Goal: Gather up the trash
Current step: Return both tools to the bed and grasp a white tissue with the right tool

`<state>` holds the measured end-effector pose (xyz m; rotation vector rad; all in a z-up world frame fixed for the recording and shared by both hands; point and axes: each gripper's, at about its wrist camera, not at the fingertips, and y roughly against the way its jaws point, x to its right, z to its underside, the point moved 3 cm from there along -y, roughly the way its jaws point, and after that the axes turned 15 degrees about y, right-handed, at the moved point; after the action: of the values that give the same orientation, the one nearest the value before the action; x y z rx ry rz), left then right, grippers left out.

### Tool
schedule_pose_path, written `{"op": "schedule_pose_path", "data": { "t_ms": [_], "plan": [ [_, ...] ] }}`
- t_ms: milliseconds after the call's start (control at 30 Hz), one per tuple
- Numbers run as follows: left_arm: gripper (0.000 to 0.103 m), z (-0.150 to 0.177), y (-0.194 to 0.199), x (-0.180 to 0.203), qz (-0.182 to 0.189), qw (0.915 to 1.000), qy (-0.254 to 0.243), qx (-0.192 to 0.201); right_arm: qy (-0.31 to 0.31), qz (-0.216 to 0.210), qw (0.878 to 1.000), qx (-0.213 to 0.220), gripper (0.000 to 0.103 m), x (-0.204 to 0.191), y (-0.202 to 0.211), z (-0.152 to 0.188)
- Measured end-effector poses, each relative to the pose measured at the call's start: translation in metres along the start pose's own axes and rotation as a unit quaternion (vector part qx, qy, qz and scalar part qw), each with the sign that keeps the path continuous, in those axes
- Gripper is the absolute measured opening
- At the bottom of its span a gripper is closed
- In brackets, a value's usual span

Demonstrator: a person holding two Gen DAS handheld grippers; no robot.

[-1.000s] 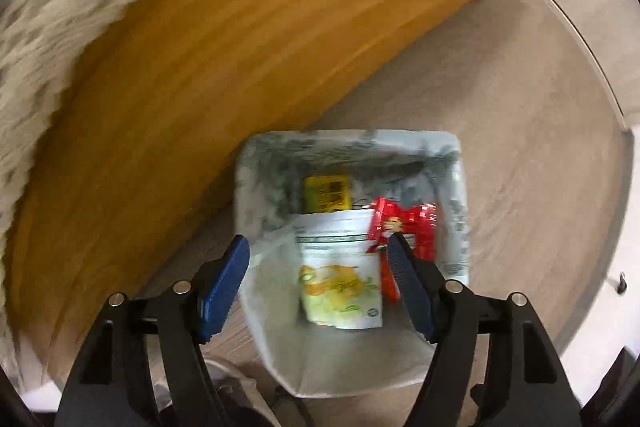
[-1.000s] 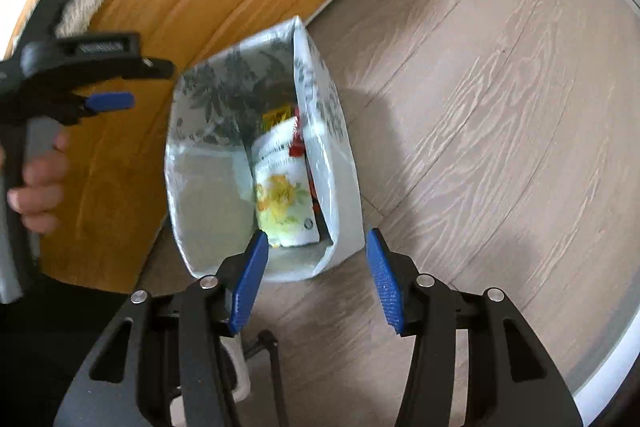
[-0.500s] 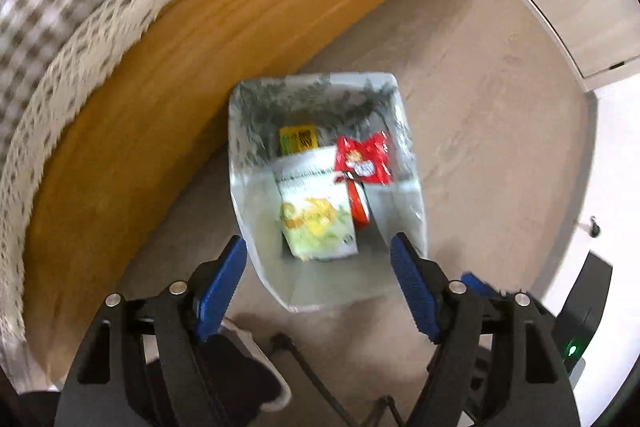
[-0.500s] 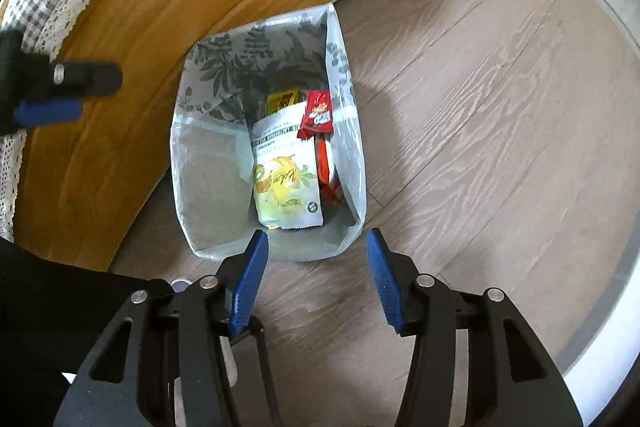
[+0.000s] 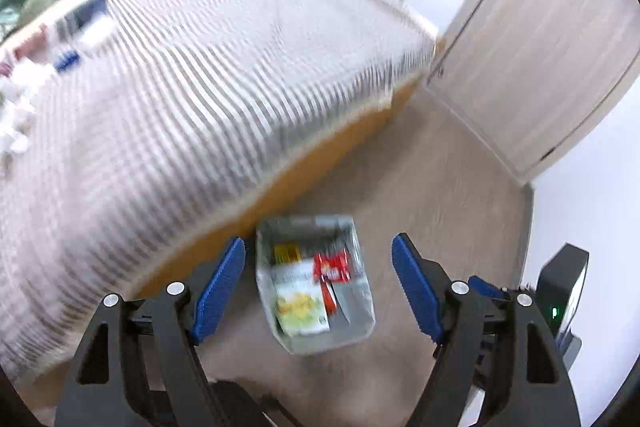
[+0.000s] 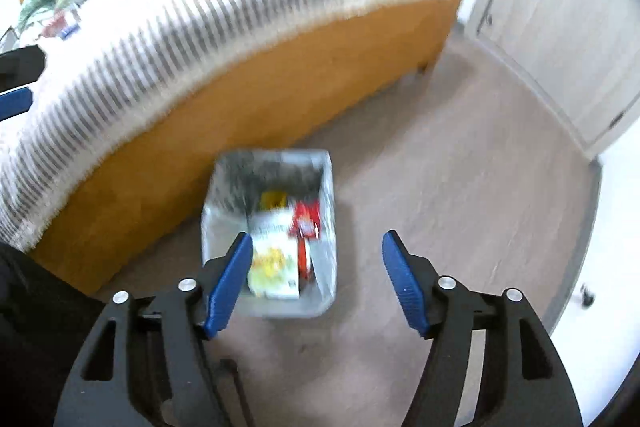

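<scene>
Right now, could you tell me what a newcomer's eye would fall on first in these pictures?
Probably the trash bag standing open on the floor beside the wooden bed frame, with a red wrapper, a yellow-and-white pouch and a small yellow packet inside. Behind it, the striped bedspread fills the upper left. Both the left gripper and right gripper frame the bag, empty, the right's jaws opening.

No text can be read: print is seen on the white-and-yellow pouch (image 5: 301, 301) and the red wrapper (image 5: 331, 267) (both in the trash bag (image 5: 362, 301)), but it is blurred.
</scene>
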<state>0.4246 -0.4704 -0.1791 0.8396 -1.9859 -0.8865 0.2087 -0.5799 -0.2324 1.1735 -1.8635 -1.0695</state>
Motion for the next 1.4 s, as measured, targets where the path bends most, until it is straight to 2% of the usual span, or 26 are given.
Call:
{"op": "schedule_pose_path", "data": {
  "t_ms": [100, 200, 333, 400, 467, 533, 600, 700, 767, 833, 867, 933, 1033, 1167, 1233, 1300, 1333, 1400],
  "plan": [
    [0.074, -0.018, 0.049, -0.024, 0.006, 0.9988, -0.003, 0.048, 0.013, 0.014, 0.999, 0.043, 0.071, -0.018, 0.027, -0.036],
    [0.077, -0.034, 0.093, -0.058, -0.003, 0.9954, -0.001, 0.096, 0.018, 0.019, 0.996, 0.091, 0.071, -0.042, 0.052, -0.07],
    [0.084, -0.055, 0.133, -0.122, -0.029, 0.9899, 0.013, 0.138, 0.022, 0.003, 0.986, 0.168, 0.071, -0.087, 0.086, -0.112],
    [0.084, -0.063, 0.142, -0.159, -0.057, 0.9862, 0.02, 0.154, 0.026, -0.002, 0.98, 0.196, 0.076, -0.11, 0.094, -0.128],
    [0.084, -0.073, 0.15, -0.205, -0.082, 0.9807, 0.05, 0.17, 0.036, 0.002, 0.975, 0.218, 0.077, -0.141, 0.098, -0.143],
    [0.084, -0.081, 0.155, -0.247, -0.082, 0.9776, 0.097, 0.168, 0.057, -0.002, 0.971, 0.233, 0.077, -0.179, 0.097, -0.161],
    [0.084, -0.088, 0.167, -0.297, -0.069, 0.9719, 0.155, 0.163, 0.075, -0.009, 0.97, 0.231, 0.077, -0.208, 0.092, -0.173],
    [0.084, -0.095, 0.183, -0.352, -0.073, 0.9597, 0.204, 0.179, 0.083, -0.04, 0.968, 0.232, 0.077, -0.248, 0.084, -0.194],
    [0.084, -0.097, 0.188, -0.379, -0.06, 0.9569, 0.222, 0.177, 0.077, -0.056, 0.97, 0.223, 0.077, -0.273, 0.077, -0.208],
    [0.084, -0.098, 0.19, -0.407, -0.038, 0.9503, 0.258, 0.171, 0.074, -0.085, 0.971, 0.213, 0.077, -0.302, 0.066, -0.222],
    [0.084, -0.099, 0.189, -0.42, -0.039, 0.9452, 0.275, 0.171, 0.08, -0.09, 0.971, 0.207, 0.077, -0.315, 0.058, -0.228],
    [0.084, -0.1, 0.184, -0.44, -0.049, 0.9404, 0.292, 0.168, 0.101, -0.087, 0.972, 0.193, 0.077, -0.342, 0.048, -0.237],
    [0.084, -0.102, 0.166, -0.458, -0.064, 0.9447, 0.287, 0.146, 0.148, -0.093, 0.972, 0.158, 0.077, -0.385, 0.027, -0.254],
    [0.083, -0.11, 0.141, -0.459, -0.059, 0.9509, 0.276, 0.127, 0.15, -0.095, 0.972, 0.156, 0.077, -0.407, 0.008, -0.269],
    [0.083, -0.113, 0.132, -0.454, -0.039, 0.9548, 0.268, 0.123, 0.146, -0.111, 0.972, 0.146, 0.064, -0.414, -0.003, -0.27],
    [0.083, -0.116, 0.126, -0.446, -0.03, 0.9603, 0.248, 0.124, 0.147, -0.12, 0.974, 0.123, 0.039, -0.414, -0.017, -0.268],
    [0.083, -0.119, 0.124, -0.439, -0.029, 0.964, 0.231, 0.129, 0.144, -0.129, 0.975, 0.11, 0.033, -0.415, -0.024, -0.267],
    [0.083, -0.124, 0.118, -0.428, -0.027, 0.9678, 0.211, 0.135, 0.135, -0.148, 0.976, 0.088, 0.012, -0.411, -0.034, -0.266]
  ]
}}
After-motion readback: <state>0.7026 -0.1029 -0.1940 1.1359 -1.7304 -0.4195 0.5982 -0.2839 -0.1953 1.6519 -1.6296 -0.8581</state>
